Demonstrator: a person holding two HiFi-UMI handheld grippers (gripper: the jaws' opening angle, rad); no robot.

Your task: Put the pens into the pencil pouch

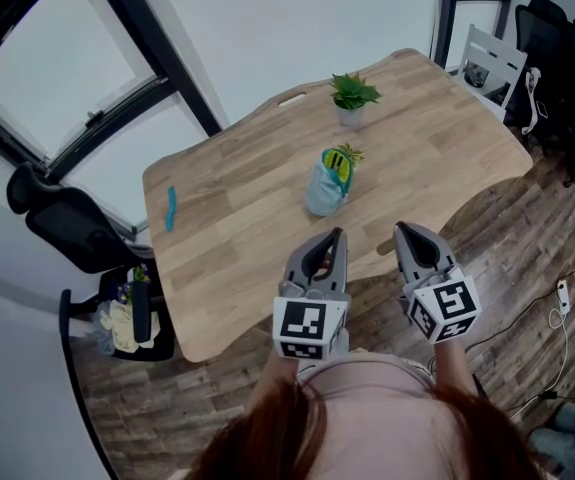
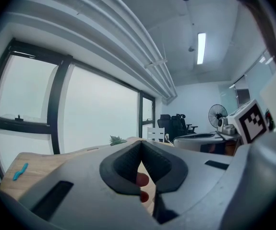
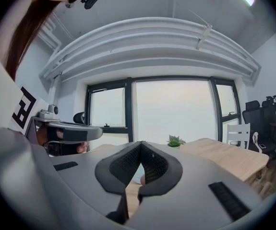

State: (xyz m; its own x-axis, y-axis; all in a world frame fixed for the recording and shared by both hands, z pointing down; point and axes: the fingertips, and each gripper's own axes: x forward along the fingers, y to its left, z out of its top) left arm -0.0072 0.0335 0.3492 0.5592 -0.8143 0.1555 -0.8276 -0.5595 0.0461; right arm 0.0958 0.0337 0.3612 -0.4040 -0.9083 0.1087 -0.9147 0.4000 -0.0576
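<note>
Head view: left gripper [image 1: 329,240] and right gripper [image 1: 409,234] both clenched on nothing, near the front edge of the table [image 1: 227,258]; pencil pouch [image 1: 325,190] mid-table, teal pen [image 1: 171,208] well apart toward the left. Left gripper view: jaws together, pen far off. Right gripper view: jaws together, empty. Risk: flat pen likely skidding away under closing pads.

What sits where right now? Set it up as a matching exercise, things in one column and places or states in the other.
Things
1. small green potted plant
2. pale blue pencil pouch
3. loose turquoise pen
4. left gripper

Places or states
A. lying alone near the left edge of the light wooden table
B. near the table's far edge
C. shut and empty, by the table's near edge
D. mid-table, green and yellow items poking out of its top

Pairs: 1-B, 2-D, 3-A, 4-C
</note>
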